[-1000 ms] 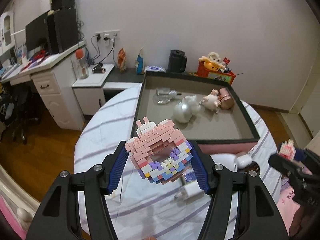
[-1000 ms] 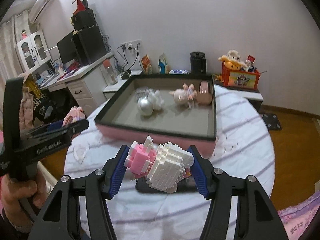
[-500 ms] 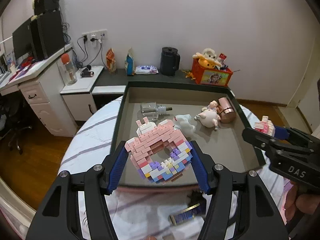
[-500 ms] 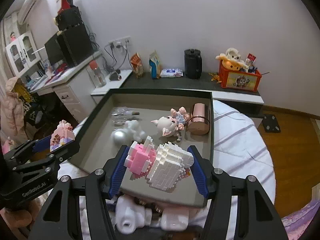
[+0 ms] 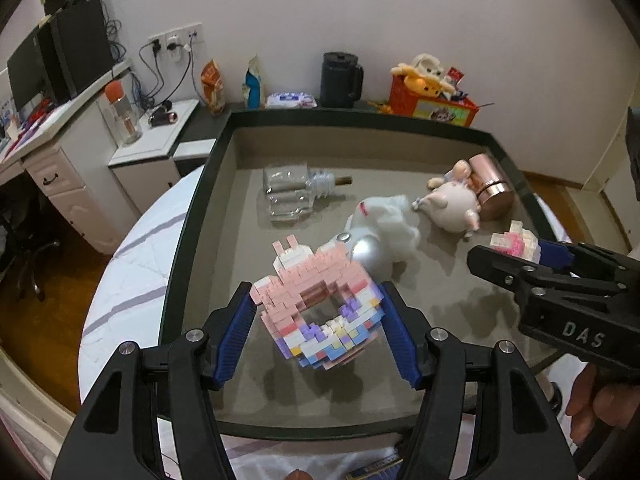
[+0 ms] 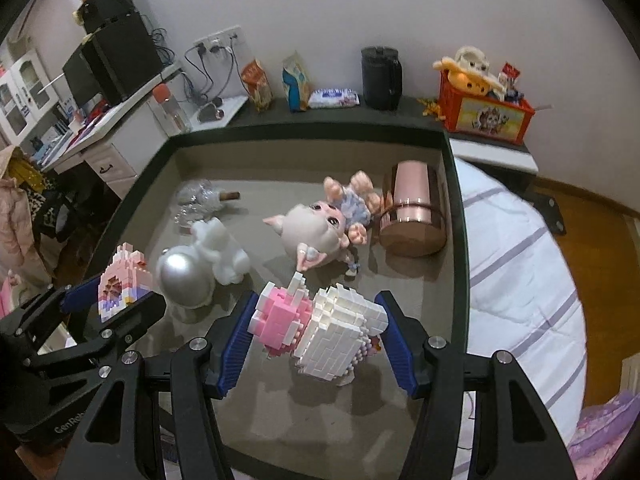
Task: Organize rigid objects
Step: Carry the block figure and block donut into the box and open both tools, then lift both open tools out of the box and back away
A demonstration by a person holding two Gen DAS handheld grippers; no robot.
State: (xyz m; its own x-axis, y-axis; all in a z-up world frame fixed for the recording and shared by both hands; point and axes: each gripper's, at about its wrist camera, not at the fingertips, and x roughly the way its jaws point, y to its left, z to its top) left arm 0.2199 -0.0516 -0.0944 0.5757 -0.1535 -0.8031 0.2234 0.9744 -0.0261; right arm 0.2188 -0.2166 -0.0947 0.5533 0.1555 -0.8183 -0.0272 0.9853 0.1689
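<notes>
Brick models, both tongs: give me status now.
Left tongs on pink ring brick model, jaws just opened wider, pads touching. Right tongs on pink-and-white brick model, likewise. Both over tray. Astronaut figure just ahead of left model.

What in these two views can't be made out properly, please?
- Left wrist view: the astronaut figure is partly behind the pink block model.
- Left wrist view: a dark object beside the tray is cut off by the bottom edge.
- Right wrist view: the glass bottle is blurred by glare.
</notes>
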